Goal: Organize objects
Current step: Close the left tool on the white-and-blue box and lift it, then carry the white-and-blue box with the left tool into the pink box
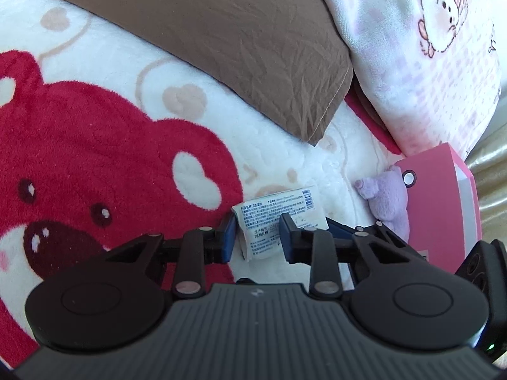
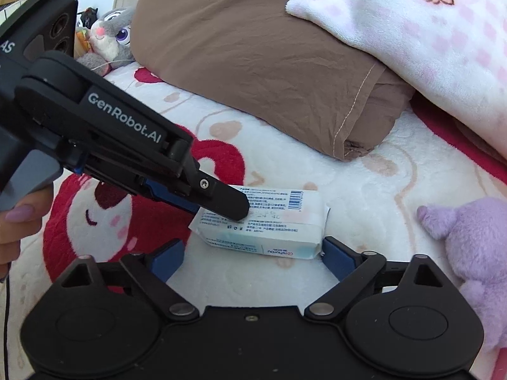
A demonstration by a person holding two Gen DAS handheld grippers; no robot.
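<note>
left wrist view, left gripper [image 1: 258,237] clamped on tissue pack [image 1: 279,209] on bear blanket [image 1: 95,145], right gripper [image 2: 253,253] spread wide around pack, purple plush toy [image 2: 469,240] beside

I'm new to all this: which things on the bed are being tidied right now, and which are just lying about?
In the job:
tissue pack
left gripper, around the pack
right gripper, open beside it

Lying about:
purple plush toy
pink box
brown pillow
grey rabbit plush
bear blanket
</note>
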